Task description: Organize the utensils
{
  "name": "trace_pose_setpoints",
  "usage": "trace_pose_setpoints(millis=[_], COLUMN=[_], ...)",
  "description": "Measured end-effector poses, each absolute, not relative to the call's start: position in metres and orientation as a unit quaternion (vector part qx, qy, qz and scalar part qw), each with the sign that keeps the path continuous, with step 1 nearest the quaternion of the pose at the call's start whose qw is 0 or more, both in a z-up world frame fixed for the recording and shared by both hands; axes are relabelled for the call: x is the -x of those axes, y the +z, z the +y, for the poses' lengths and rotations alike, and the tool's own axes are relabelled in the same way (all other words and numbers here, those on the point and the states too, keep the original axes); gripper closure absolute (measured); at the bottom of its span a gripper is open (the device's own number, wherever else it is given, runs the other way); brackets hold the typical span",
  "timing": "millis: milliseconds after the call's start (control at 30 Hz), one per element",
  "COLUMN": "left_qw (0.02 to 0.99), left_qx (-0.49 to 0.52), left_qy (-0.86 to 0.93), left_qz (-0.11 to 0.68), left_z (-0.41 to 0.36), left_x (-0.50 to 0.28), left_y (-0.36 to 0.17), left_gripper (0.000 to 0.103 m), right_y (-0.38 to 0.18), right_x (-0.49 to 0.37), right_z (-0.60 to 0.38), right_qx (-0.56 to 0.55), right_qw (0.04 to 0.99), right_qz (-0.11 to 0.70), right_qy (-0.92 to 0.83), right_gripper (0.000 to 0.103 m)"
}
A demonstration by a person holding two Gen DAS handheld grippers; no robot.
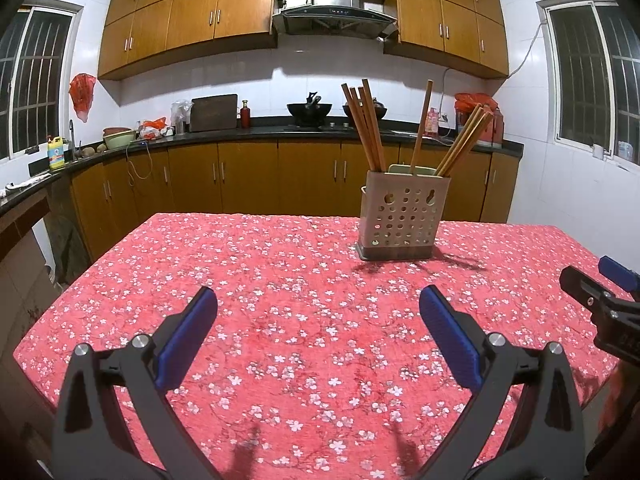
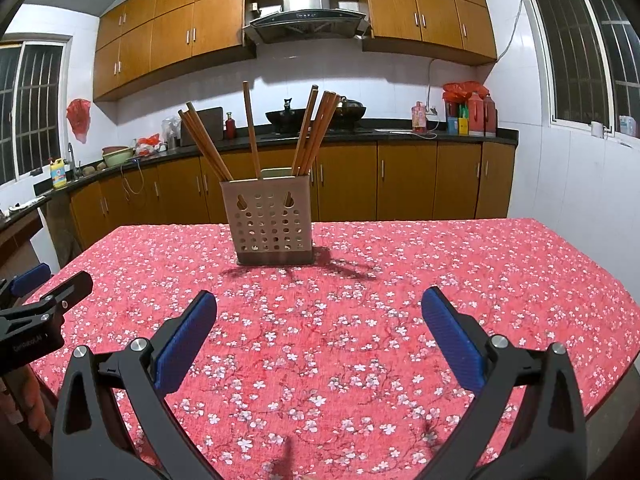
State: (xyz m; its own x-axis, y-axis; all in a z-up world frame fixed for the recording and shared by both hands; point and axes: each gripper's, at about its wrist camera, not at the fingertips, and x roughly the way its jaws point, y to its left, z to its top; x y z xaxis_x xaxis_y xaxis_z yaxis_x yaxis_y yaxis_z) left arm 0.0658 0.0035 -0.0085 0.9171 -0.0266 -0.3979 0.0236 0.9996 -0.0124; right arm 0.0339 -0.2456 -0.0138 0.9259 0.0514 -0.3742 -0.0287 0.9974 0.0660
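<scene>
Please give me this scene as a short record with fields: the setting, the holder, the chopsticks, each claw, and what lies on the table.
setting: kitchen, table with red floral cloth
holder: perforated beige utensil holder, upright on the cloth
chopsticks: wooden chopsticks stand in the holder, leaning in separate groups
left claw: left claw open, empty, above the cloth
right claw: right claw open, empty, above the cloth
loose utensils on table: none visible
</scene>
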Motion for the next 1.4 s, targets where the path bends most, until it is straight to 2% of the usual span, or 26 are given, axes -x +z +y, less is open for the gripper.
trace_pose_setpoints(millis=[1400], left_qw=[0.978], left_qx=[0.007], left_qy=[-0.014], left_qz=[0.208], left_z=[0.0047], left_x=[-0.0689], left_y=[-0.0094], left_gripper=[0.004], right_y=[-0.0170], right_x=[-0.0353], right_z=[-0.2408], right_qx=[-0.033], right_qw=[0.979], right_qz=[0.198], right_qy=[0.025], right_gripper=[0.002])
